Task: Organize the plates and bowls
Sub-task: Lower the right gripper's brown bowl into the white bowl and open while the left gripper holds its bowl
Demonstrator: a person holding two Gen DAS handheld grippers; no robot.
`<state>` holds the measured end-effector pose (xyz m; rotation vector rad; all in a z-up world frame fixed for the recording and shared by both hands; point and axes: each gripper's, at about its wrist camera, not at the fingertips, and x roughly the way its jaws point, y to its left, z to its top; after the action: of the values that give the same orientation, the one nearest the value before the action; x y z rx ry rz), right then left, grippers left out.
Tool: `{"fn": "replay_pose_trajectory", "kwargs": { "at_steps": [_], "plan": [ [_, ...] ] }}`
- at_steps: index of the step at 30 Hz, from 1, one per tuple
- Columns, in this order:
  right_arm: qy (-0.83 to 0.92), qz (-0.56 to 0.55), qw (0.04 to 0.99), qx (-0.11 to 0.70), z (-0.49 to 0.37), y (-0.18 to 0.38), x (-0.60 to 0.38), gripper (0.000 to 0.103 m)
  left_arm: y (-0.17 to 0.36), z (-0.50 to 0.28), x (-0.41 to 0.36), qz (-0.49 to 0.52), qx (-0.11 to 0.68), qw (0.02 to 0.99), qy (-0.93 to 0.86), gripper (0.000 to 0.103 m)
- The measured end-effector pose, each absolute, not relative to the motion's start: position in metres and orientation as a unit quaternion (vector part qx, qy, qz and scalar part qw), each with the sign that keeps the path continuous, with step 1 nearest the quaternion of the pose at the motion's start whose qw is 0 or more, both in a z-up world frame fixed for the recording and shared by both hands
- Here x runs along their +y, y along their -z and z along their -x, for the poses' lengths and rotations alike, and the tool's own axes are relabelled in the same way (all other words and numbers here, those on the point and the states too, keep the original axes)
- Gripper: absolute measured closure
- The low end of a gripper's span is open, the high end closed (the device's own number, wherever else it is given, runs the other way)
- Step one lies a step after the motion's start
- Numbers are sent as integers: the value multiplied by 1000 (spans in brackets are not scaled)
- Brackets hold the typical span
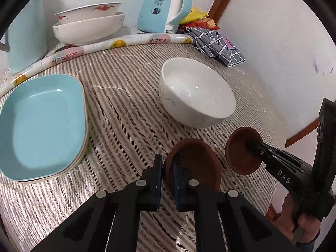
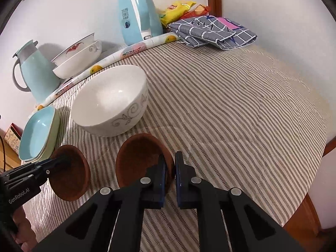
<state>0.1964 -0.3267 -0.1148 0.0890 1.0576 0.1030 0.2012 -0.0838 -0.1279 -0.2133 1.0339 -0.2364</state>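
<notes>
Here, left gripper (image 1: pixel 167 180) clamped on the rim of a small brown bowl (image 1: pixel 195 163), held tilted above the striped tablecloth (image 1: pixel 126 109); right gripper (image 2: pixel 170 180) pinched likewise on a second brown bowl (image 2: pixel 140 157), just beside the first. Beyond both, a white bowl (image 1: pixel 197 92) upright on the cloth, blue dish (image 1: pixel 42 126) stacked at left

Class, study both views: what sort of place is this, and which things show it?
Probably a home dining table: a striped tablecloth, two electric kettles, and stacked bowls against the wall.
</notes>
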Motion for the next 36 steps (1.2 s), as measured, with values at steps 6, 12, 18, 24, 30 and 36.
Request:
{"fn": "replay_pose_trajectory", "kwargs": {
  "at_steps": [6,12,18,24,30,36],
  "plan": [
    [-50,-46,865,497,-191,103,-323,95,117,-197,-75,105,482,863,110,94],
    [-45,-50,869,491,-186,91,-322,95,106,-195,-66,111,473,867,110,94],
    [-44,-51,875,480,-186,76,-321,95,95,-192,-60,114,463,872,110,94],
    [-46,-46,881,469,-190,59,-316,95,85,-190,-53,119,456,875,110,94],
    [-50,-44,887,457,-200,45,-309,95,79,-192,-47,124,448,879,105,94],
    [-57,-38,890,451,-217,37,-298,95,76,-197,-39,128,444,881,99,94]
  ]
}}
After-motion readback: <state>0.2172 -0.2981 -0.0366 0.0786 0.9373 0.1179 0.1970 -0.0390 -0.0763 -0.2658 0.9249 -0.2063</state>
